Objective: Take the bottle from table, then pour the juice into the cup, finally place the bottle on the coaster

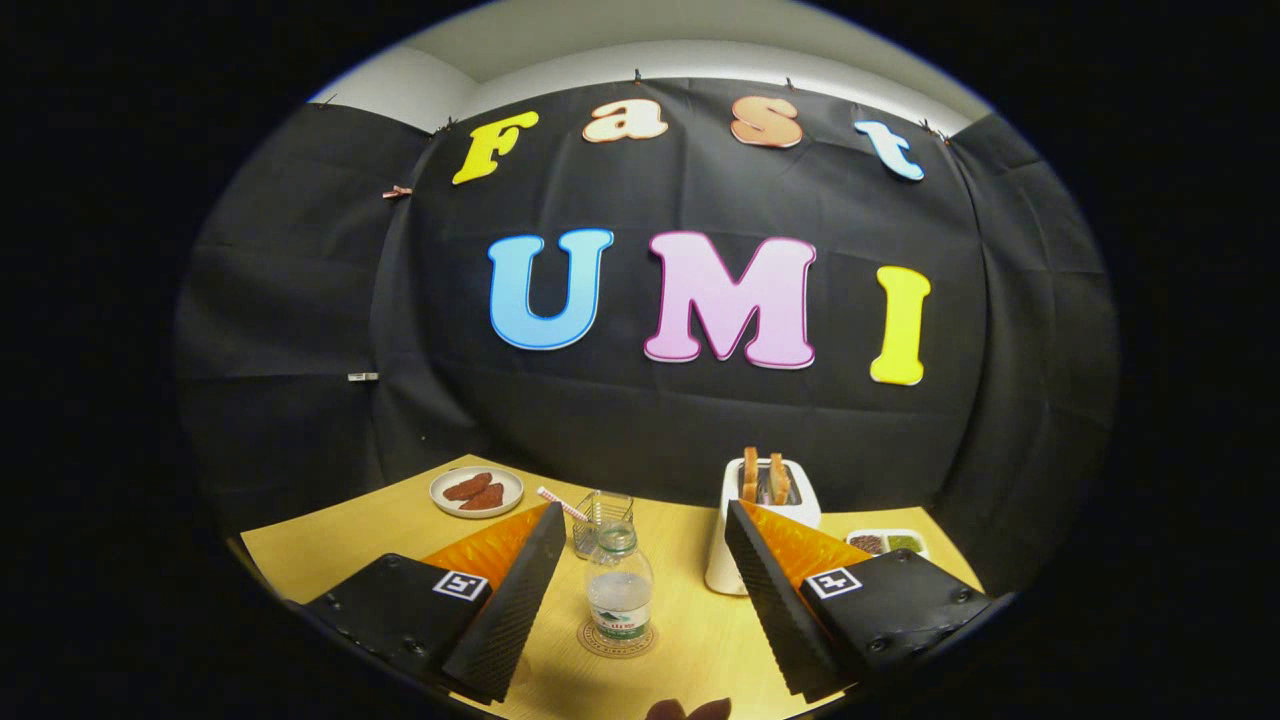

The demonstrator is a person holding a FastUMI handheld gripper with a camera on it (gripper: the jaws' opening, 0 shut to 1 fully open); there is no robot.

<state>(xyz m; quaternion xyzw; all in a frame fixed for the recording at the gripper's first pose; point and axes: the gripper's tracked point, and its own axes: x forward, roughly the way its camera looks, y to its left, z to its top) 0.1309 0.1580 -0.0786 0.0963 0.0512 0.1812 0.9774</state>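
Already the bottle point(619, 590) stands upright on the coaster point(617, 640), the cup point(601, 522) just behind it, between the wide-open fingers of the gripper point(640, 610), so the placing step looks done and only drawing back remains.

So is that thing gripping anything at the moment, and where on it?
Nothing is held. The gripper is open, its fingers spread wide apart; the bottle stands free on the coaster between them, touched by neither finger.
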